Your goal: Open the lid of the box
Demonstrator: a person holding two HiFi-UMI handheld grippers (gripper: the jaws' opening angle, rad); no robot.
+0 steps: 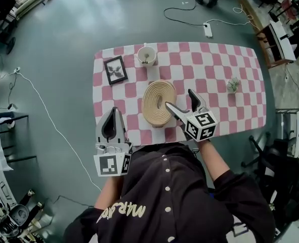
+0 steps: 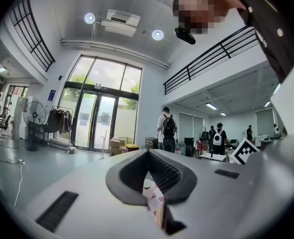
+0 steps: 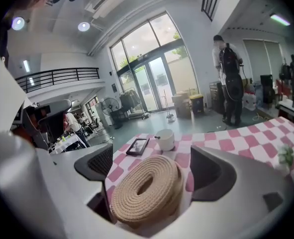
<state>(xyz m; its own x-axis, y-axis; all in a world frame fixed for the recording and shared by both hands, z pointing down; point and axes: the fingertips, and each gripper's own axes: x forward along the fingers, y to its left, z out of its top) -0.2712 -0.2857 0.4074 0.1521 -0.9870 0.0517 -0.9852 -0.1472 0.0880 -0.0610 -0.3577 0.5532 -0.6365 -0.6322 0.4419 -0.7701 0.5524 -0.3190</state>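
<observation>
Starting nearest the person, found the left gripper [image 1: 112, 116] clamped shut on nothing, held over the near left corner of the checked table [image 1: 250, 59], apart from the box [image 1: 157, 103]. Found the right gripper [image 1: 179, 98] spread wide and gripping nothing, set at the near right side of the box, with the coiled top framed between its jaws in the right gripper view; contact not confirmed.

Located the box near the middle of the table, lid [image 3: 146, 185] still seated, round, of wound rope, with a hollow at the centre of the top. Judged light, fairly stiff yet slightly yielding, rough-surfaced and unlikely to slip; not fragile. Judged best taken across the lid's rim, above the seam with the base, and lifted straight. Base probably light enough to rise with the lid, so steadying with the other tool advised.

Noted farther off a picture frame [image 1: 116, 69], a white cup [image 1: 146, 55] and a small plant [image 1: 233, 84], all well apart from the box.
</observation>
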